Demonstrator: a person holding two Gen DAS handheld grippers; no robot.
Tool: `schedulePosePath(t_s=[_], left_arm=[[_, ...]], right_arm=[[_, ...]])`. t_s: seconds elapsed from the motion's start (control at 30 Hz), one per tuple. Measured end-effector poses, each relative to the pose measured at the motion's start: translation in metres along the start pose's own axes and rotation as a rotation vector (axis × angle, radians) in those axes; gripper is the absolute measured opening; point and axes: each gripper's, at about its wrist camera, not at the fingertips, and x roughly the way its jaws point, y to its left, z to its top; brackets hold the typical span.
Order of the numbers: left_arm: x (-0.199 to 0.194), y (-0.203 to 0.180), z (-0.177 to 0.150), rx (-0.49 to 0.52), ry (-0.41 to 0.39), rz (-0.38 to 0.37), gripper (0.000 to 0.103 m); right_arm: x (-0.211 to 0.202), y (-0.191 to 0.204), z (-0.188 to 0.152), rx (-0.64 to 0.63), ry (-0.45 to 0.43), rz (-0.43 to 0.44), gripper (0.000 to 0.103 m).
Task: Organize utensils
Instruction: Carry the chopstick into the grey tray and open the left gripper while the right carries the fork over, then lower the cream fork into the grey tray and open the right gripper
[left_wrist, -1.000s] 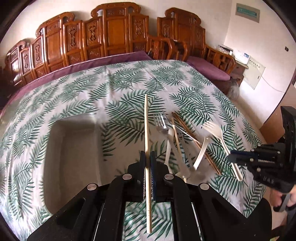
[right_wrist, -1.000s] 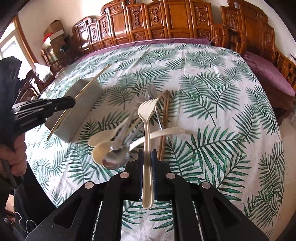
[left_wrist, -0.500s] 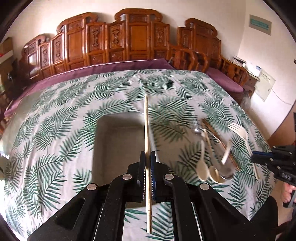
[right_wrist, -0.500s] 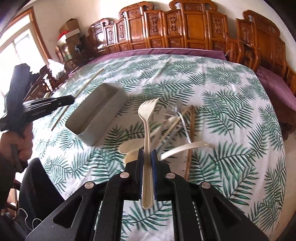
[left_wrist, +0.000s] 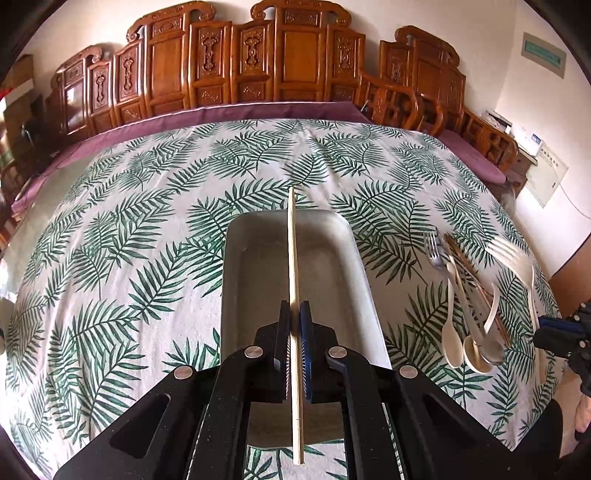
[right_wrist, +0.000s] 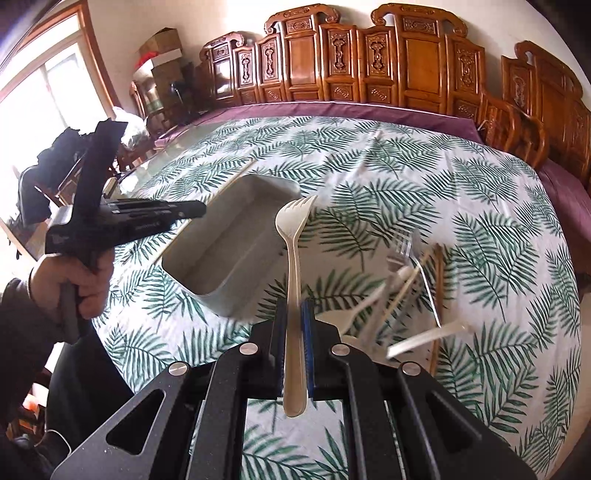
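Observation:
My left gripper (left_wrist: 295, 314) is shut on a wooden chopstick (left_wrist: 293, 258) and holds it lengthwise above the grey rectangular tray (left_wrist: 354, 254). My right gripper (right_wrist: 294, 314) is shut on a cream plastic fork (right_wrist: 293, 236), held above the table to the right of the tray (right_wrist: 207, 284). The left gripper (right_wrist: 147, 214) also shows in the right wrist view, over the tray's left side. A pile of utensils (left_wrist: 469, 314) lies on the cloth right of the tray: cream spoons, a metal fork, a metal spoon, dark chopsticks.
The table carries a palm-leaf cloth (left_wrist: 147, 240) over a purple cover. Carved wooden chairs (left_wrist: 288, 62) line the far side and the right. The person's hand (right_wrist: 74, 280) holds the left gripper at the table's near left edge.
My left gripper has swung left with the chopstick, from over the utensil pile to over the tray. My right gripper has lifted the fork and moved left toward the tray.

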Motion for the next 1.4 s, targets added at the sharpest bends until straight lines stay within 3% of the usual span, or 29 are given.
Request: schedulePosePath(t_s=[0.27, 0.4, 0.8, 1.2, 1.3, 1.4], left_arm=[[0.007, 0.005, -0.006, -0.008, 0.023, -0.018, 0.005], [-0.009, 0.009, -0.004, -0.001, -0.012, -0.022, 0.023], [-0.073, 0.039, -0.018, -0.018, -0.128, -0.003, 0.027], [-0.098, 0.065, -0.033, -0.095, -0.219, 0.034, 0.029], [-0.098, 0.065, -0.033, -0.089, -0.221, 0.035, 0.029], [-0.1, 0.066, -0.033, -0.088, -0.225, 0.035, 0.029]], right_arm=[[0.016, 0.02, 0.019, 0.008, 0.003, 0.007, 0.01], [0.027, 0.03, 0.028, -0.001, 0.009, 0.01, 0.01], [0.08, 0.063, 0.056, -0.012, 0.032, 0.018, 0.01], [0.132, 0.079, 0.068, 0.027, 0.07, 0.004, 0.011], [0.134, 0.08, 0.069, 0.033, 0.062, 0.023, 0.024], [0.129, 0.08, 0.068, 0.031, 0.041, 0.032, 0.025]])
